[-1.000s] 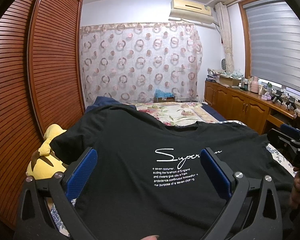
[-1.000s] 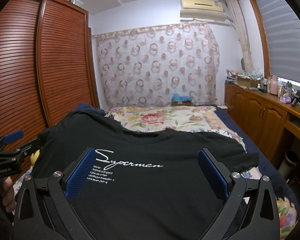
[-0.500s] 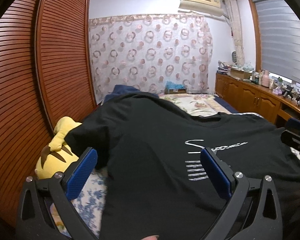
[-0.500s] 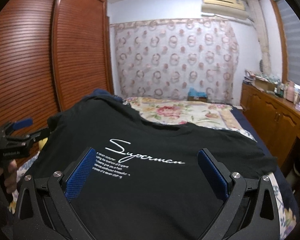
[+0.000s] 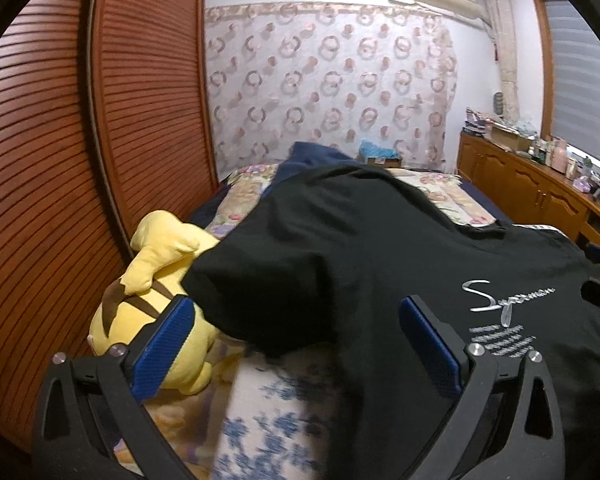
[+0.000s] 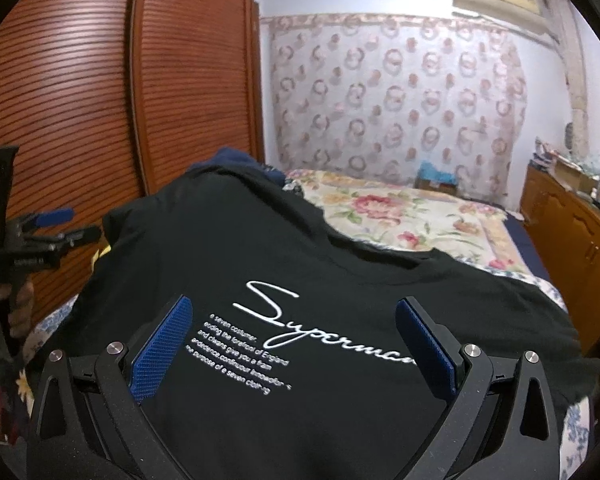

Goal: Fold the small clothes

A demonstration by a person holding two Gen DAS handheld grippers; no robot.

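The left tool [image 5: 296, 344] is swinging left, so the black T-shirt [image 5: 380, 248] sleeve is now lying between its wide-open, empty fingers. The right tool [image 6: 292, 344], also wide open and empty, is hovering over the shirt's print; folding is probably about to start.

Right gripper [image 6: 294, 344] gapes above black T-shirt [image 6: 300, 272] (lettering perhaps "Superman").

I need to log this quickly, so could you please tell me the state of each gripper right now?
Left gripper: jaws open, holding nothing.
Right gripper: jaws open, holding nothing.
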